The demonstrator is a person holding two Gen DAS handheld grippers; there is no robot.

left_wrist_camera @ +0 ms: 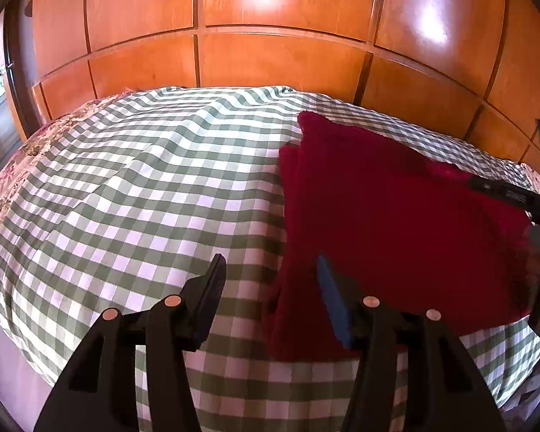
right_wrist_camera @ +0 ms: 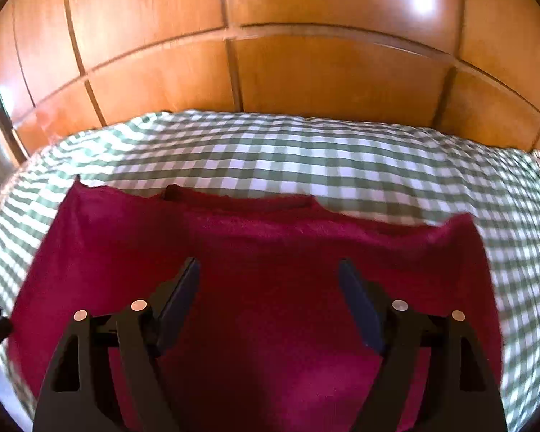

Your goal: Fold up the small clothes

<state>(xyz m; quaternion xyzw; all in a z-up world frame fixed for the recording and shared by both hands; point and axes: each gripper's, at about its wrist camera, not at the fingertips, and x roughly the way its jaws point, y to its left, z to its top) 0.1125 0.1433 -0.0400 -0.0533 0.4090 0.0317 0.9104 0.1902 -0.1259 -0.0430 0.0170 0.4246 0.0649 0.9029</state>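
Red fleece garment (left_wrist_camera: 388, 216) lay folded into a rough rectangle on the green-and-white checked bedspread (left_wrist_camera: 126, 187), with layered edges showing along its far side. From my left wrist camera it sat to the right of centre, and behind the bed I saw orange wooden wardrobe panels (left_wrist_camera: 277, 61) catching bright glare. My left gripper (left_wrist_camera: 270, 270) hovered over the garment's left border with its jaws parted about halfway and nothing between them; one finger was above the checked cloth, the other above the red fabric. At that view's right edge, part of my right tool crossed the garment's far corner. From my right wrist camera, the right gripper (right_wrist_camera: 269, 273) hung directly over the garment's middle, jaws spread wide and empty, the pads clear of the fleece. That picture was slightly blurred.
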